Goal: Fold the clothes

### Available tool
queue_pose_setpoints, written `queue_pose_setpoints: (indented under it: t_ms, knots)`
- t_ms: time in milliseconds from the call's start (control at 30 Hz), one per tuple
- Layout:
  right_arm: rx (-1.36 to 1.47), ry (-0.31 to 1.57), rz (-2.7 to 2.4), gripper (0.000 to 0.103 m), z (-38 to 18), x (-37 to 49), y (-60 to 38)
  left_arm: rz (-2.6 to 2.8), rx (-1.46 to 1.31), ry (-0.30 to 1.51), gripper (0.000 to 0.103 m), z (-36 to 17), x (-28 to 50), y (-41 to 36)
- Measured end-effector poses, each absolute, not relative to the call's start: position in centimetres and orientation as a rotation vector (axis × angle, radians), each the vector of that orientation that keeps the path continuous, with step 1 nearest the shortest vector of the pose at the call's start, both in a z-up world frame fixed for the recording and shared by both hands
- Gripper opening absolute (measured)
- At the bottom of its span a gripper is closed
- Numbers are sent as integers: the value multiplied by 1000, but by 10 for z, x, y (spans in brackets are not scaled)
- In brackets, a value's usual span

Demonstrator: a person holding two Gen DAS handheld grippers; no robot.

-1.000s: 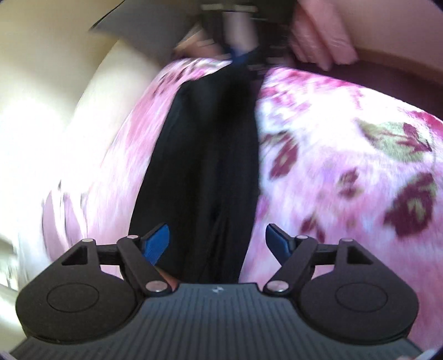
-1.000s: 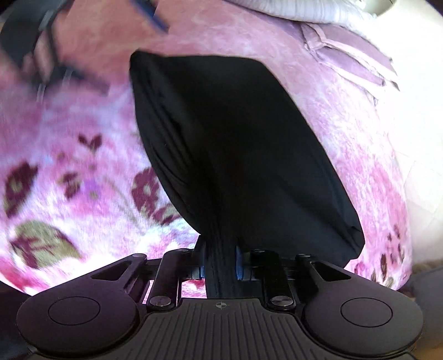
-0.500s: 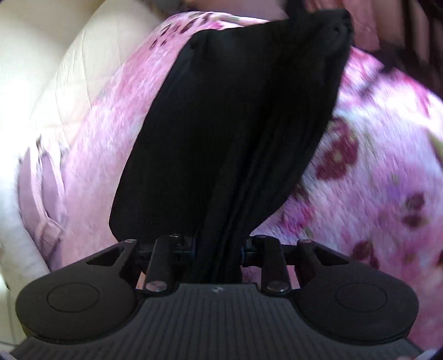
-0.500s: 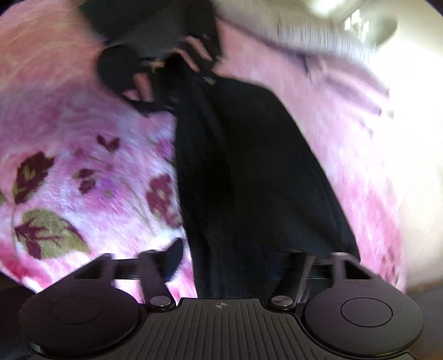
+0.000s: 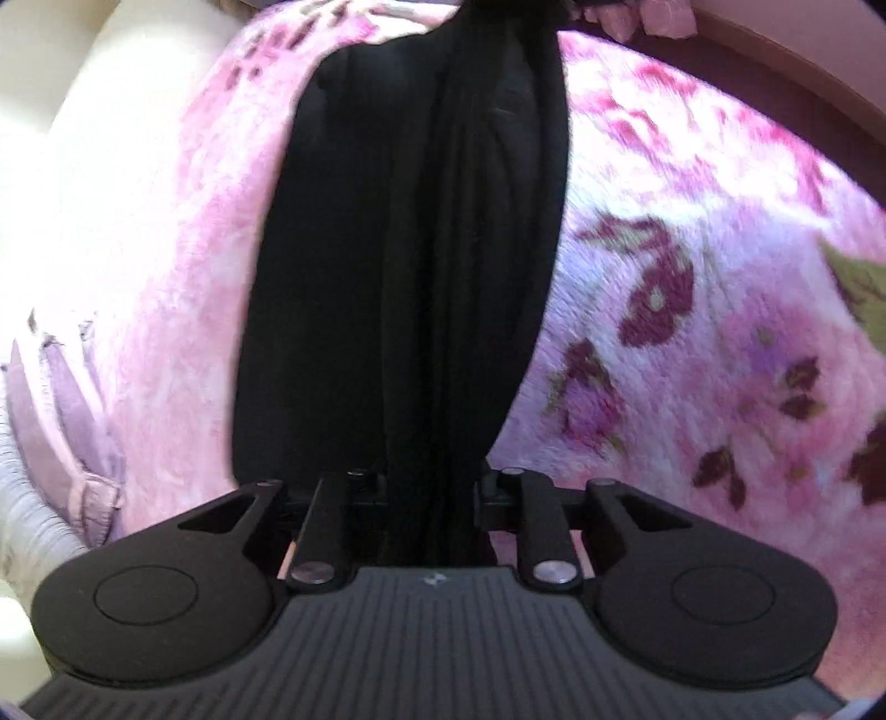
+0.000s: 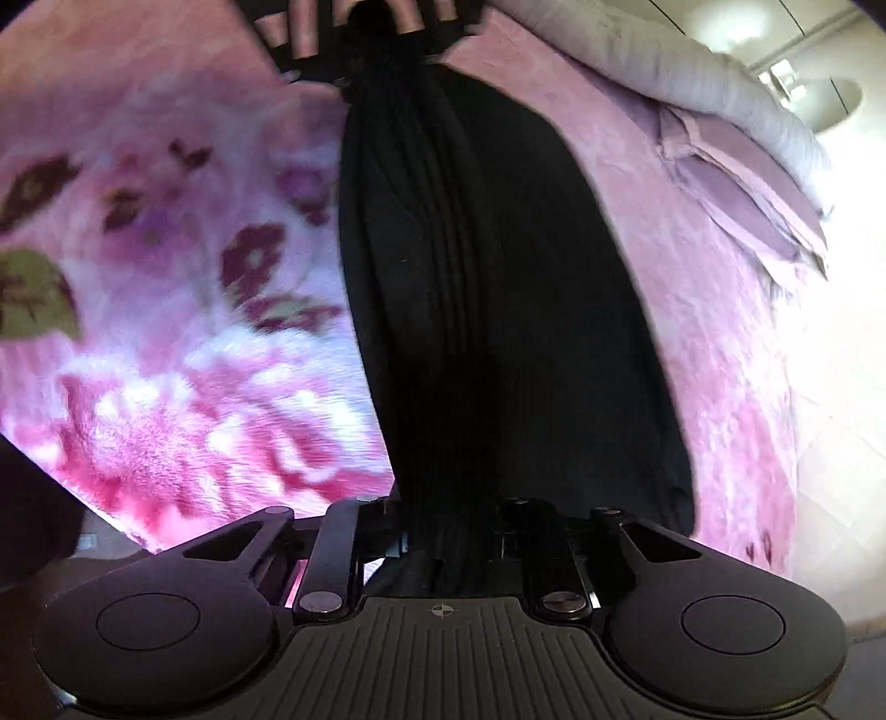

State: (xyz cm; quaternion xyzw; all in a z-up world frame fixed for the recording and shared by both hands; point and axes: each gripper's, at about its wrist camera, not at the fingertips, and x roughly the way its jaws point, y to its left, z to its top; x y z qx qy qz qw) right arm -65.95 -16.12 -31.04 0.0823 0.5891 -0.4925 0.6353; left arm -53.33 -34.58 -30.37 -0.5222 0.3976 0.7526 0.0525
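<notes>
Lower middle of the left wrist view: left hand-held gripper closed tight on a bunched end of the black garment, with the cloth gathered into narrow pleats between the jaws. Lower middle of the right wrist view: right hand-held gripper likewise clamped on the other bunched end of the same garment.

Held so, most probably, to keep the cloth stretched between two ends, lifted or dragged over the pink flowered blanket of the bed, so that it hangs straight and can be laid down flat or doubled over. Pleats running from near to far in both views agree with a pull along the length. Impossible to tell from this alone whether a fold is being opened out or being closed.

Farther up, in each view, a dark band of cloth through the middle of the frame, narrowing toward the top edge.

Shown only by the right wrist view: at the top middle, the other gripper seen from the front with the cloth in its grip; at the upper right, a lilac folded cloth and a pale grey quilt edge. Shown only by the left wrist view: at the upper left, a cream surface beyond the blanket; at the upper right, a dark brown rim.
</notes>
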Motion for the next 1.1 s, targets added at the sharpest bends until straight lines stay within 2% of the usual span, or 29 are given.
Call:
queue_pose_setpoints:
  t_ms: [267,433,567,767,867,933,1033,1100]
  knots:
    - [134,1340,-1178,16,-204,-691,-180,2500,-1530,1063,16,-204,-551,-364]
    - [85,1358,-1201,16,-143,-715,-191,2553,-1483,1052,16,-162,-585,-373]
    - [51,1366,-1195,16,-121,-761,-207,2581,-1466,1101,16,-141,-638,-392]
    - [-76,1328,-1257,16,-105,-885,-256,2708,-1453,1244,16,-118,-775,-425]
    - [-149,1295,-1297,16,-102,-959,-285,2786,-1461,1284,16,-129,-849,-435]
    - [-123,1283,-1319,16,-131,-1001,-295,2793,-1476,1257,16,-158,-894,-437]
    - [-77,1264,-1351,17,-176,-1064,-309,2708,-1587,1198,17,-238,-946,-432]
    - [-14,1311,-1309,17,-238,-1091,-309,2614,-1682,1147,20,-292,-971,-426]
